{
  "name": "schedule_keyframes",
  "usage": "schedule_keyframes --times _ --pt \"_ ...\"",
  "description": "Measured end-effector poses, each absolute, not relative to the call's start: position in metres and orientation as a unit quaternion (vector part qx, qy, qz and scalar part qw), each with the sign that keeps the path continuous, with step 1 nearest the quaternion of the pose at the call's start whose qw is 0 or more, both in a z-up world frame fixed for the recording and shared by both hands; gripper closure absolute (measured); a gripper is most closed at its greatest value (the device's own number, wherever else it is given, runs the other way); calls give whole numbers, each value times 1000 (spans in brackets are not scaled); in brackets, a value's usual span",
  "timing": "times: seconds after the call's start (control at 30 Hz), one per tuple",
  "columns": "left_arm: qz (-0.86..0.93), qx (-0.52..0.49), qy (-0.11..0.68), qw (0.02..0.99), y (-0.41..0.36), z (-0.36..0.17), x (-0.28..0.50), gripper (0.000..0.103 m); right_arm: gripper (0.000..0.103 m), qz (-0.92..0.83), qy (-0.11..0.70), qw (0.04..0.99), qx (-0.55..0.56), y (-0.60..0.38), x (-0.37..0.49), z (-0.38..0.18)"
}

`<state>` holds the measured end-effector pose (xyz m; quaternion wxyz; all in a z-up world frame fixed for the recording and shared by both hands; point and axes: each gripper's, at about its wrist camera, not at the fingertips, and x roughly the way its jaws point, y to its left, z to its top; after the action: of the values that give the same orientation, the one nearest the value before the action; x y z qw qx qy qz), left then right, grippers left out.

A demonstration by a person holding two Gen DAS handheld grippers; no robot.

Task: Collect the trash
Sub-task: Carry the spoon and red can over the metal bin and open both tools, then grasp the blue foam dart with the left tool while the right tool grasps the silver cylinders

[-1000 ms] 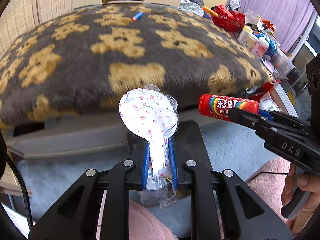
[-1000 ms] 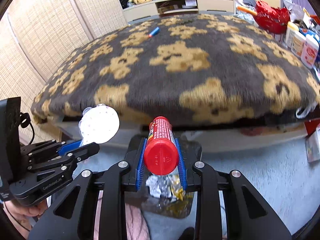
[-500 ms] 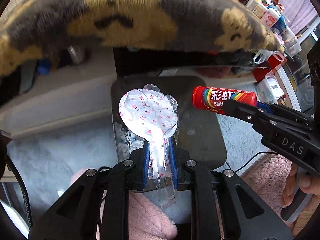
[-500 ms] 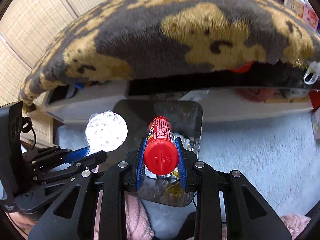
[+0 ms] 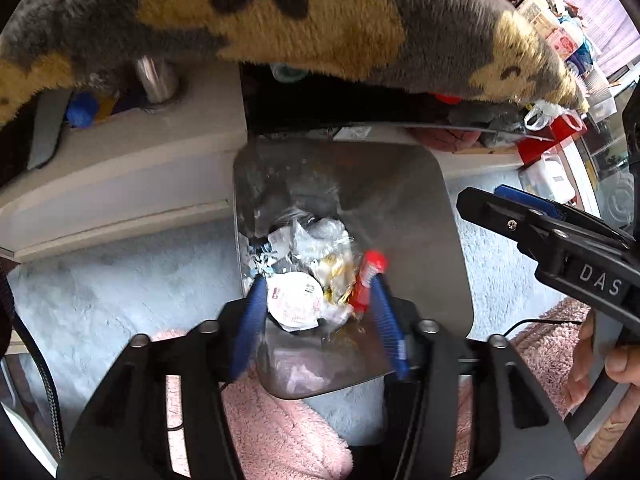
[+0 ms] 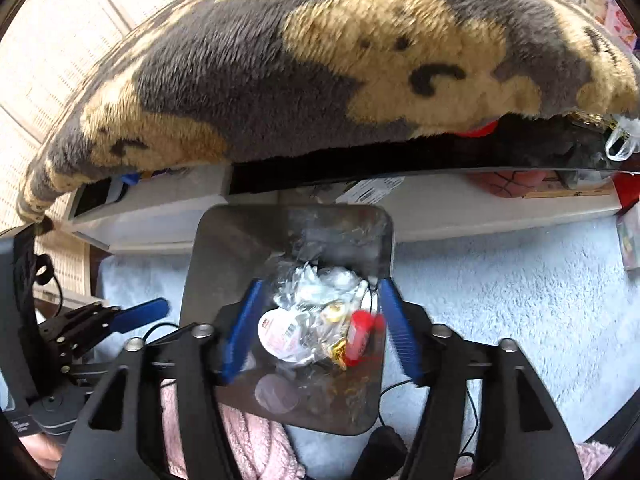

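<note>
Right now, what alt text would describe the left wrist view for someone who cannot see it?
Open blue-padded left gripper above a grey rectangular trash bin holding a red candy tube, a white round wrapper and crumpled plastic. A bear-patterned grey blanket hangs above.

Both fisheye views are lit by soft, even daylight, brightest at the upper right of the left wrist view. Straight lines bow strongly toward dark, rounded corners. Motion blur smears the blue fingers (image 5: pixel 252 320) and the red tube (image 6: pixel 360 336). The space under the fuzzy blanket (image 6: pixel 320 60) lies in deep shadow.
</note>
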<state>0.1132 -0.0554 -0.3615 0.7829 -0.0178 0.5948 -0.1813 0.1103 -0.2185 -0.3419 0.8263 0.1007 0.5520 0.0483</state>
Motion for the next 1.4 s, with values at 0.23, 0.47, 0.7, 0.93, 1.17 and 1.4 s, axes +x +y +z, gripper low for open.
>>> schedule_keyframes --times 0.23,0.47,0.7,0.93,1.17,1.4 --pt "-180 -16 561 808 -47 -321 115 19 8 30 516 851 91 -230 111 -305" --pt "-185 -8 517 836 -47 -263 130 8 4 31 466 880 84 -243 131 -248" --pt "-178 -10 487 855 -41 -220 170 8 4 26 436 897 61 -252 183 -197" --pt "-155 -10 468 870 -38 -200 234 8 4 32 426 900 80 -262 244 -179" --pt "-146 -2 462 875 -45 -201 302 8 4 24 426 899 95 -271 310 -182" --pt "-149 2 459 876 -55 -210 359 13 4 19 433 896 101 -275 371 -194"
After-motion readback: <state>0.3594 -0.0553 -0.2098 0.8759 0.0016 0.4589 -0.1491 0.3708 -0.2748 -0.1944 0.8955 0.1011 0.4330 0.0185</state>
